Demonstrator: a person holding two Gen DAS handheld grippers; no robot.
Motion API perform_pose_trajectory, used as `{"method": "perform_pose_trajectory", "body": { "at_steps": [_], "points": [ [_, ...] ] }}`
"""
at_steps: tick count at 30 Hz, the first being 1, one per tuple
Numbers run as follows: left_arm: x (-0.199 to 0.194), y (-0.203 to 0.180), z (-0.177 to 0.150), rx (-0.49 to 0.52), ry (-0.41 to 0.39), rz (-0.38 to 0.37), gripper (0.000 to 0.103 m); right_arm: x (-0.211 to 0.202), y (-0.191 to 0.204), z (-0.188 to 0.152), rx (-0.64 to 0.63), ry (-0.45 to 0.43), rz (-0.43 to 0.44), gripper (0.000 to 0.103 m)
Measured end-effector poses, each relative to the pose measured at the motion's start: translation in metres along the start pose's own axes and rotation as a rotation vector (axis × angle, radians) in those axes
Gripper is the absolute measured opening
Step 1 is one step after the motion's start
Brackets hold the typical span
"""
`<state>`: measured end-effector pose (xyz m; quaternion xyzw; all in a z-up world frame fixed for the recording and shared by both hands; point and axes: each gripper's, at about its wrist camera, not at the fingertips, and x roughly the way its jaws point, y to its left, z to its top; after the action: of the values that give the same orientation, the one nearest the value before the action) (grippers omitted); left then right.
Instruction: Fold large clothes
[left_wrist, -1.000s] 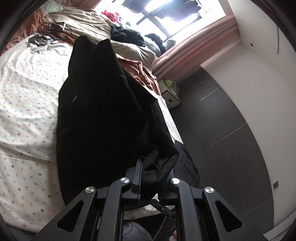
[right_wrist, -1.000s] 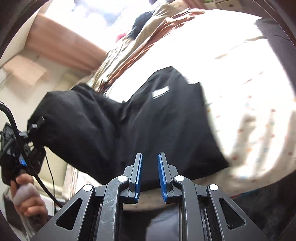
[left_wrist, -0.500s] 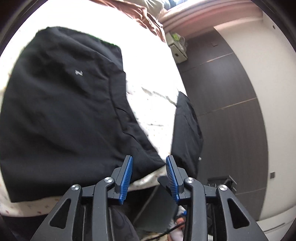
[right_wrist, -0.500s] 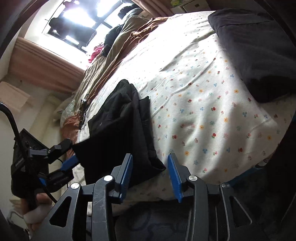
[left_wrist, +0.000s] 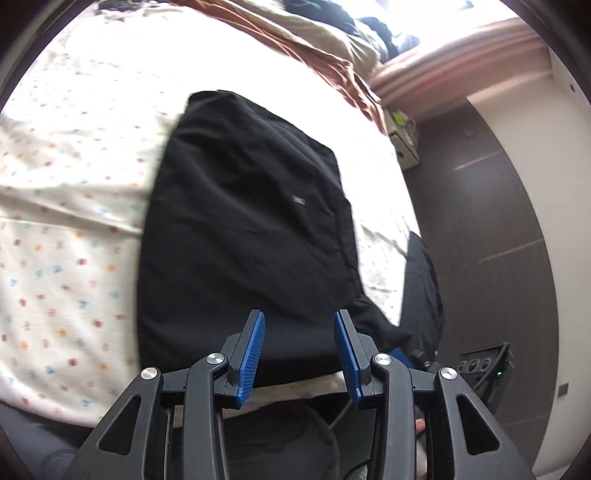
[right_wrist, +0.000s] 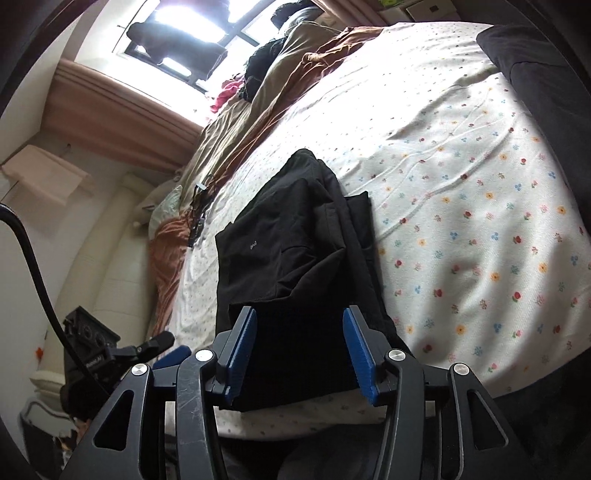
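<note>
With both my left gripper (left_wrist: 298, 347) and right gripper (right_wrist: 300, 347) just spread and empty, the folded black garment (left_wrist: 243, 236) lies at the bed (right_wrist: 461, 192) edge, so I should pinch its near corners evenly.

Both wrist views angled down, close — sharing black garment (left_wrist: 243, 236)

black garment (left_wrist: 243, 236) on a white sheet (left_wrist: 74, 206) dotted with small coloured flowers; blue fingers (right_wrist: 242, 354).
</note>
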<state>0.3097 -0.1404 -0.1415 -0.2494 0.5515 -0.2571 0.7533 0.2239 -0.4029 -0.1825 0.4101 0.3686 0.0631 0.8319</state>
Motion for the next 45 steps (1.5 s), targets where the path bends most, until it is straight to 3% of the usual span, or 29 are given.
{"method": "perform_pose_trajectory", "body": {
  "at_steps": [4,5,7,10,11,12,13,14,16,30,37,40,45],
  "points": [
    [-0.011,0.024,0.001,-0.032,-0.013,0.042,0.041,-0.01,0.002,0.0,0.017,-0.029,0.034,0.051],
    [-0.012,0.03,0.0,-0.043,-0.015,0.047,0.041,-0.013,0.003,0.0,0.016,-0.035,0.047,0.054],
    [-0.014,0.041,0.001,-0.058,-0.015,0.061,0.041,-0.016,0.007,-0.001,0.006,-0.047,0.053,0.075],
    [-0.01,0.053,-0.002,-0.082,-0.006,0.077,0.041,-0.004,0.012,-0.002,-0.03,-0.021,0.038,0.075],
    [-0.013,0.058,-0.004,-0.088,-0.003,0.08,0.041,0.003,0.012,-0.004,-0.034,-0.001,0.042,0.074],
    [-0.012,0.06,-0.005,-0.092,0.002,0.087,0.041,0.01,0.01,-0.006,-0.031,0.013,0.035,0.059],
    [-0.012,0.063,-0.005,-0.093,0.007,0.095,0.041,0.016,0.007,-0.008,-0.025,0.027,0.017,0.028],
    [-0.01,0.064,-0.007,-0.092,0.012,0.103,0.041,0.02,0.002,-0.009,-0.014,0.032,0.009,0.017],
    [-0.011,0.068,-0.009,-0.091,0.015,0.108,0.041,0.019,-0.009,-0.011,0.002,0.007,0.002,0.012],
    [0.004,0.072,-0.019,-0.046,0.005,0.166,0.041,0.023,-0.079,-0.043,0.132,0.02,0.0,0.007],
    [0.017,0.078,-0.018,-0.034,0.023,0.156,0.041,0.017,-0.065,-0.04,0.101,-0.007,-0.096,0.007],
    [0.019,0.078,-0.016,-0.029,0.024,0.159,0.041,0.017,-0.067,-0.043,0.13,-0.02,-0.1,0.007],
    [-0.002,0.068,-0.022,-0.002,-0.001,0.166,0.041,0.004,-0.062,-0.053,0.108,-0.018,-0.146,0.007]
  ]
}}
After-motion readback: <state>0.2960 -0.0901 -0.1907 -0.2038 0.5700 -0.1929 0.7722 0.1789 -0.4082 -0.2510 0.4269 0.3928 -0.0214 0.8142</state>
